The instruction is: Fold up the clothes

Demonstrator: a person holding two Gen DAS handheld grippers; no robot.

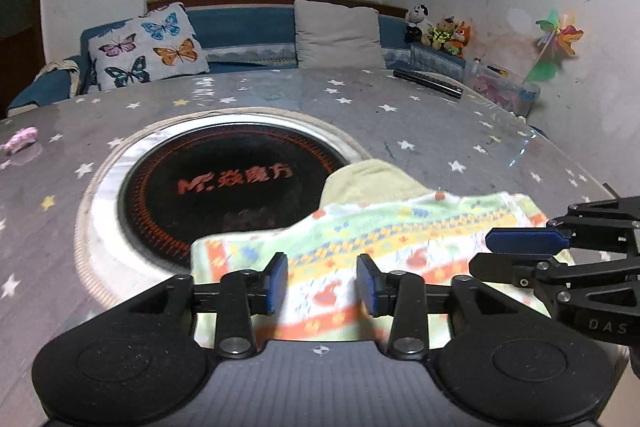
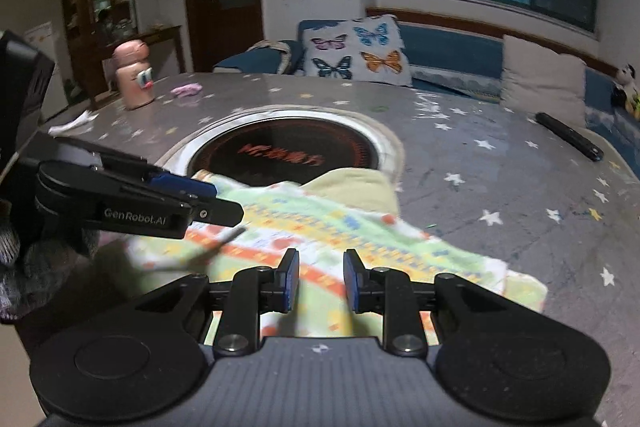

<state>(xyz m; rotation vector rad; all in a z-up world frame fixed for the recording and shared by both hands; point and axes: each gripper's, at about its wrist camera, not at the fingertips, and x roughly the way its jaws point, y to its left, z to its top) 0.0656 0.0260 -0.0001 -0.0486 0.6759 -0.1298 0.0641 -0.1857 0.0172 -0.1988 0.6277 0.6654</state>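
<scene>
Cloth [image 1: 360,247] — a bright patterned piece — lies low in both frames on the starry table [image 1: 420,115], overlapping the round hotplate [image 1: 224,183]. Left gripper [image 1: 322,281] and right gripper [image 2: 321,281] hover above it, jaws apart, holding nothing.

"GenRobot.AI" on left tongs [image 2: 208,201]; "DAS" on right tongs [image 1: 520,251]

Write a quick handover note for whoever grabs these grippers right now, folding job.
Left gripper: open, fingers either side of the patterned garment, nothing gripped.
Right gripper: open, over the same garment near its front edge.
The garment lies bunched on the star-print table, its far end overlapping the round cooktop.
Done: no neat fold visible.
Left: grip the edge, spread, fold.
</scene>
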